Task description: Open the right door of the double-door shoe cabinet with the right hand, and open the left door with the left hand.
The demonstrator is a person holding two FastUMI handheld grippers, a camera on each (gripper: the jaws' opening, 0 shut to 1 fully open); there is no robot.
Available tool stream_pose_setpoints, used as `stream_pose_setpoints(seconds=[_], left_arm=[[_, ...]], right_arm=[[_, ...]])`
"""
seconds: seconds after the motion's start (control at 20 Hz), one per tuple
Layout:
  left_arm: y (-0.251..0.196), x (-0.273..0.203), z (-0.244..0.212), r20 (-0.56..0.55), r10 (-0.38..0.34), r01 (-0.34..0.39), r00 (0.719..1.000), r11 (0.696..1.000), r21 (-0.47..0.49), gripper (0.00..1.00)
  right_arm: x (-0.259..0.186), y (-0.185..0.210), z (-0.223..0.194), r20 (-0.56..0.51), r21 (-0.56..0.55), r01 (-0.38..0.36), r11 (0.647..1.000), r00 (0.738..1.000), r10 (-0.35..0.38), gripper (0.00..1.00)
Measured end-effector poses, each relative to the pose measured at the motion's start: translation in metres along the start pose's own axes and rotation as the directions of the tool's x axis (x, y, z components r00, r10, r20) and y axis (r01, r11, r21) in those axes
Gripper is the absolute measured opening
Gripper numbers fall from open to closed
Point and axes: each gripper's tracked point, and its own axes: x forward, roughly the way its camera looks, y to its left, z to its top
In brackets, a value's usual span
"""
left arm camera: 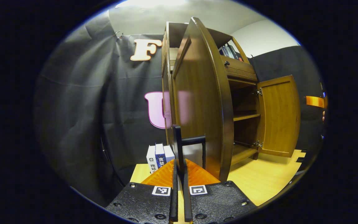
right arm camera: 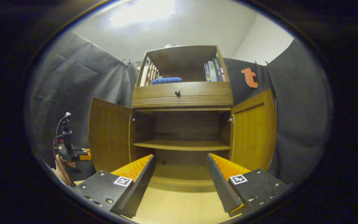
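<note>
- While both doors hung open, the shoe cabinet (right arm camera: 182, 96) stood on the wooden floor (right arm camera: 179, 205).
- The left gripper (left arm camera: 180, 186) was clamped on the left door's (left arm camera: 197, 102) black handle (left arm camera: 179, 140).
- The right gripper (right arm camera: 180, 183) hovered before the shelves, jaws wide apart, near the right door (right arm camera: 253, 130).

Left gripper view: close on the left door (left arm camera: 197, 102), edge-on, from the shoe cabinet (right arm camera: 182, 124)'s left side. Right gripper view: squarely facing the open front, farther back. Both share its interior shelf (right arm camera: 180, 144).
</note>
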Motion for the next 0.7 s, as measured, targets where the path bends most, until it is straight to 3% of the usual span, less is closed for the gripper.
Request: stream_pose_setpoints(seconds=[0.3,0.35,0.55,0.65,0.7], left_arm=[[0.009,-0.001,-0.001,0.003,-0.082,0.083,0.997,0.996,-0.025,0.10],[0.010,-0.001,-0.002,0.003,-0.083,0.083,0.997,0.996,-0.025,0.08],[0.007,-0.001,-0.002,-0.003,-0.062,0.062,0.998,0.998,-0.029,0.08],[0.004,-0.003,-0.004,-0.014,-0.034,0.034,0.999,0.999,-0.013,0.07],[0.002,-0.007,-0.005,-0.025,-0.016,0.016,1.000,1.000,-0.014,0.12]], right_arm=[[0.003,-0.004,-0.018,-0.024,0.005,0.015,1.000,1.000,-0.015,0.94],[0.004,-0.004,-0.021,-0.028,0.016,0.014,1.000,1.000,-0.014,0.98],[0.008,-0.003,-0.030,-0.043,0.028,0.008,1.000,0.999,-0.007,0.94],[0.007,-0.003,-0.032,-0.041,0.032,0.003,0.999,0.999,-0.001,0.98],[0.006,-0.004,-0.032,-0.038,0.035,-0.001,0.999,0.999,0.002,0.98]])
